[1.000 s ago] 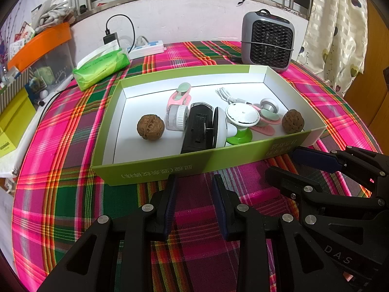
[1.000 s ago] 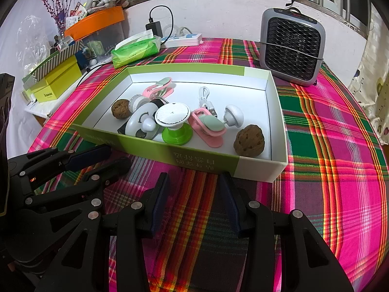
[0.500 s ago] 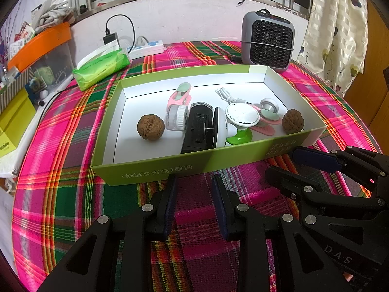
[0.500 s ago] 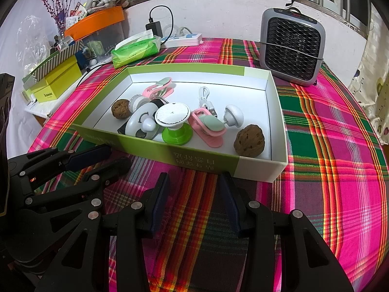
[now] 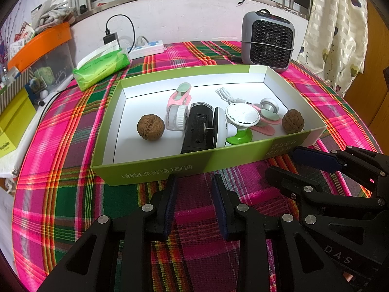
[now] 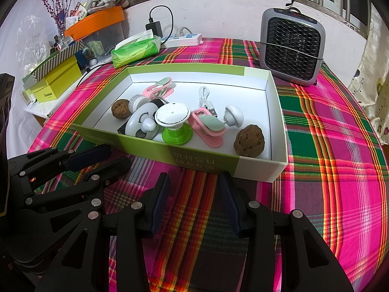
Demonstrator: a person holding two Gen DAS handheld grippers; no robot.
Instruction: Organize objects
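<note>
A shallow green box (image 5: 170, 168) (image 6: 201, 161) with a white inside lies on the plaid tablecloth. In it are two walnuts (image 5: 150, 127) (image 5: 293, 121), two pink clips (image 5: 178, 96) (image 6: 209, 127), a black-and-white device (image 5: 201, 129), a white disc on a green base (image 6: 173, 124), a white cable (image 6: 204, 93) and a small white knob (image 6: 234, 114). My left gripper (image 5: 193, 182) hovers open just short of the box's near wall, nothing between its fingers. My right gripper (image 6: 193, 180) is also open and empty, close beside the left one.
A grey fan heater (image 5: 267, 41) stands behind the box. A green tissue pack (image 5: 102, 67), a power strip (image 5: 145, 48) and charger sit at the back left. Yellow boxes (image 6: 56, 82) and an orange-lidded bin (image 6: 97, 22) crowd the left edge. A curtain (image 5: 338, 24) hangs on the right.
</note>
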